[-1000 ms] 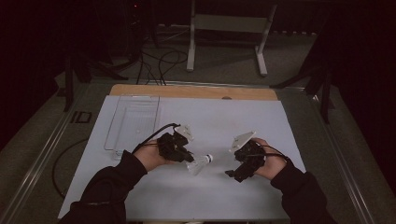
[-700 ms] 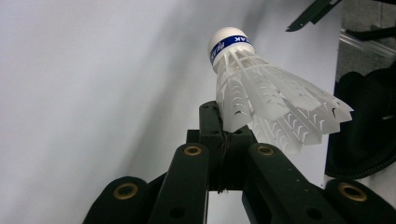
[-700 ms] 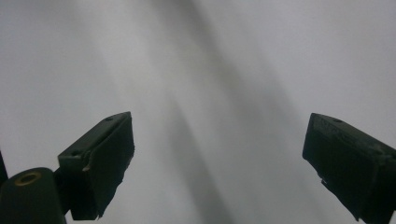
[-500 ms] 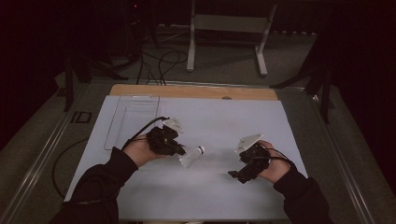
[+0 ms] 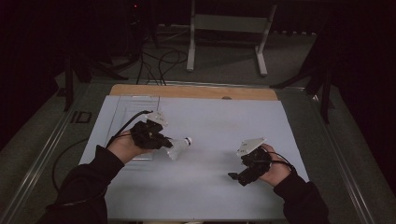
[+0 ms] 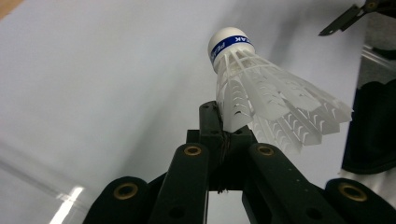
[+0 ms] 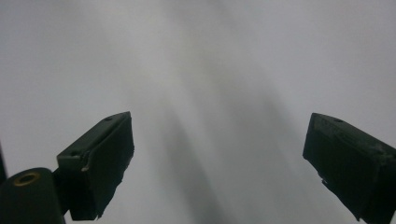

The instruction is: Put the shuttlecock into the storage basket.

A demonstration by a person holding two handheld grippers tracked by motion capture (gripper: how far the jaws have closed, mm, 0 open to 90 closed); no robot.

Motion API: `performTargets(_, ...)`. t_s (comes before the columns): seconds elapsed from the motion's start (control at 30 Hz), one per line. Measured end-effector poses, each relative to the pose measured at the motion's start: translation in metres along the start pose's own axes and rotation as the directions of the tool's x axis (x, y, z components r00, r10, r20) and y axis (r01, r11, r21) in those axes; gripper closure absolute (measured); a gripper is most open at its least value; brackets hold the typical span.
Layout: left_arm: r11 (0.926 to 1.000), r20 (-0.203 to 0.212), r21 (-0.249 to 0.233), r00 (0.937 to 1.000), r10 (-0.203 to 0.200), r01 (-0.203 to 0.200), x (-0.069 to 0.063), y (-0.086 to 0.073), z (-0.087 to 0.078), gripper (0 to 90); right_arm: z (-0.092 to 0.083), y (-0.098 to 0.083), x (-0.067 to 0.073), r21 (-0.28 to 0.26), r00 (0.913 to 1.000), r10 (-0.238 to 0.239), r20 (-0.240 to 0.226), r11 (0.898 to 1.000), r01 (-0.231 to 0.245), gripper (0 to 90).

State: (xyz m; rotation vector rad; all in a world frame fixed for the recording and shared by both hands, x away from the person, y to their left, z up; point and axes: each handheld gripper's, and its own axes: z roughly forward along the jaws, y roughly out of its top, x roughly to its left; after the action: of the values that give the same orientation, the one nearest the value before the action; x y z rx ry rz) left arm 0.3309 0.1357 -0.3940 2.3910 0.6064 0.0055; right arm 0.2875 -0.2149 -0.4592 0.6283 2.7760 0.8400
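A white shuttlecock (image 5: 179, 146) with a blue band round its cork sticks out to the right of my left gripper (image 5: 164, 142), just above the white table top. In the left gripper view the jaws are closed on the rim of the shuttlecock's (image 6: 266, 95) feather skirt, cork pointing away; my left gripper (image 6: 219, 123) is shut on it. My right gripper (image 5: 238, 178) sits low at the table's right front, held by a hand. In the right gripper view its jaws stand wide apart over bare white surface, and my right gripper (image 7: 224, 158) is open with nothing between them.
A clear plastic tray (image 5: 126, 112) lies at the table's left back. A wooden strip (image 5: 191, 91) runs along the far edge. A white stand (image 5: 229, 28) and cables (image 5: 159, 60) are on the floor beyond.
My left gripper has carried the shuttlecock leftward and a little up, away from the right gripper. The right gripper has stayed almost in place, with its jaws apart.
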Motion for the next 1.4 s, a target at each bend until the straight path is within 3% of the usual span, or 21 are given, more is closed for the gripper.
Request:
performTargets(0.03, 1.0, -0.006, -0.002, 1.0, -0.003, 0.003, 0.002, -0.001, -0.002, 89.7, 0.0, -0.001, 0.0, -0.01, 0.9999, -0.004, 0.016, 1.0, 0.004, 8.7)
performTargets(0.27, 0.9991, -0.046, -0.025, 0.9983, -0.037, 0.036, 0.01, -0.008, -0.017, 89.7, 0.003, -0.009, -0.002, -0.033, 0.9998, -0.002, -0.018, 0.999, 0.001, 8.7)
performTargets(0.47, 0.9974, -0.091, -0.041, 0.9939, -0.062, 0.059, 0.019, -0.015, -0.032, 89.7, 0.007, -0.016, 0.0, -0.053, 0.9998, -0.02, 0.009, 0.998, 0.02, 8.7)
performTargets(0.73, 0.9951, -0.126, -0.058, 0.9883, -0.087, 0.08, 0.026, -0.018, -0.045, 89.7, 0.008, -0.023, -0.001, -0.063, 0.9999, -0.001, 0.014, 0.998, 0.002, 8.8)
performTargets(0.9, 0.9919, -0.163, -0.082, 0.9805, -0.11, 0.098, 0.03, -0.02, -0.053, 89.7, 0.005, -0.028, -0.001, -0.094, 0.9997, 0.002, 0.025, 0.996, 0.0, 8.8)
performTargets(1.23, 0.9854, -0.197, -0.112, 0.9692, -0.148, 0.128, 0.034, -0.022, -0.064, 89.7, -0.003, -0.035, -0.003, -0.136, 0.9986, 0.031, 0.043, 0.99, -0.025, 8.8)
performTargets(1.33, 0.9833, -0.212, -0.125, 0.9645, -0.157, 0.132, 0.035, -0.022, -0.068, 89.7, -0.003, -0.037, -0.003, -0.143, 0.9987, 0.03, 0.04, 0.989, -0.024, 8.8)
performTargets(1.4, 0.981, -0.233, -0.133, 0.9576, -0.17, 0.141, 0.036, -0.024, -0.071, 89.7, -0.002, -0.04, -0.002, -0.148, 0.9991, 0.03, 0.031, 0.989, -0.025, 8.8)
